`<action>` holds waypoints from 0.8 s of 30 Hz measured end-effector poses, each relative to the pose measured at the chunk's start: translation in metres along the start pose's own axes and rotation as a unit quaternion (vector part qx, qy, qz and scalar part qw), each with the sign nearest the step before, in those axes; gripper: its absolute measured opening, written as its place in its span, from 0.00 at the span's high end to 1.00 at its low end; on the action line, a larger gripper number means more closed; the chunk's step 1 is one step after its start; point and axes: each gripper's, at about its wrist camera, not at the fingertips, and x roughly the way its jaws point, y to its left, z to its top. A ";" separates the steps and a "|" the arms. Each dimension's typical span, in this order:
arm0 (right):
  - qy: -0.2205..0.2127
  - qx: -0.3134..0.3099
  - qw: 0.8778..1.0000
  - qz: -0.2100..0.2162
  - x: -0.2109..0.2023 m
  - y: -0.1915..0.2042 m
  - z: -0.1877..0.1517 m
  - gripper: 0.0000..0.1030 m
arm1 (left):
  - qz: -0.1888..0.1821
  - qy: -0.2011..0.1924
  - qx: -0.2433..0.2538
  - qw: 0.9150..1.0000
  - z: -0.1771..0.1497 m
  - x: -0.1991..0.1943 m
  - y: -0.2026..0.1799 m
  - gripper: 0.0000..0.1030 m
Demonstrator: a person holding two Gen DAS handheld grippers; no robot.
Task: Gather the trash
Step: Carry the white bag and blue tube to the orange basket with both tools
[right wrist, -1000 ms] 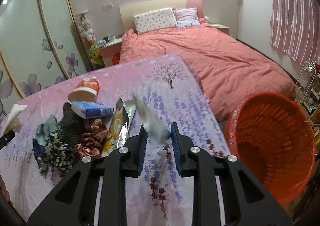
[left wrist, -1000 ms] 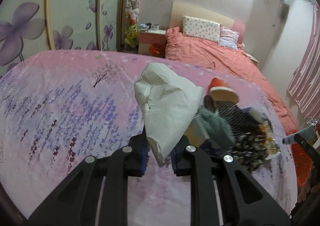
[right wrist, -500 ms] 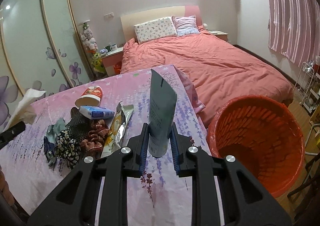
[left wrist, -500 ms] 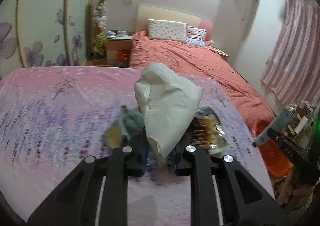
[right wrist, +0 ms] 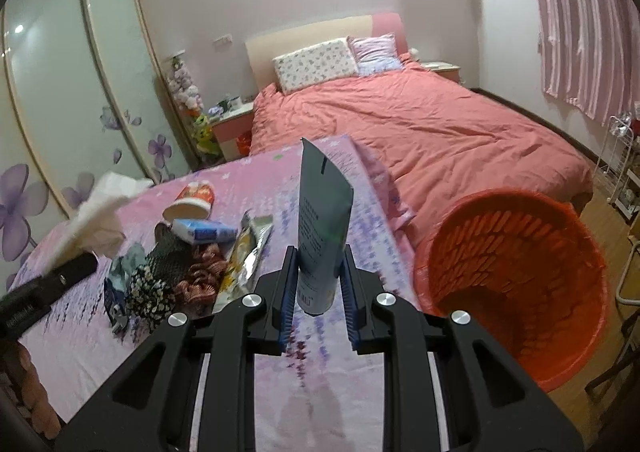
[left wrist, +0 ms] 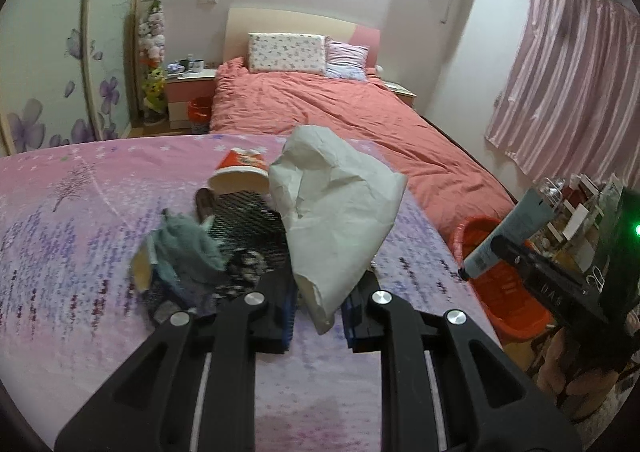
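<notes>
A grey-green tube (right wrist: 322, 228) stands upright, pinched in the right hand-held gripper (right wrist: 318, 298), just beside the orange bin (right wrist: 516, 272) but not yet over it. The bin looks empty as far as can be seen. The left hand-held gripper (left wrist: 320, 304) pinches a crumpled white paper (left wrist: 336, 212) above the worktop (left wrist: 60, 252). A paper cup (right wrist: 190, 202), blue packet (right wrist: 204, 232), foil wrapper (right wrist: 244, 260) and fabric scraps (right wrist: 160, 276) are left there; most of the collecting remains.
</notes>
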 end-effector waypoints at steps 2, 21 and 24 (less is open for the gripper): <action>-0.013 0.006 1.000 -0.015 -0.011 -0.013 0.004 0.79 | -0.015 0.001 0.006 1.000 -0.001 0.003 -0.011 0.81; -0.033 0.085 0.990 -0.105 -0.034 -0.144 0.008 0.79 | -0.159 0.060 0.091 0.981 -0.011 0.092 -0.181 0.81; -0.030 0.096 0.990 -0.103 -0.031 -0.157 0.007 0.79 | -0.167 0.072 0.107 0.977 -0.016 0.106 -0.203 0.81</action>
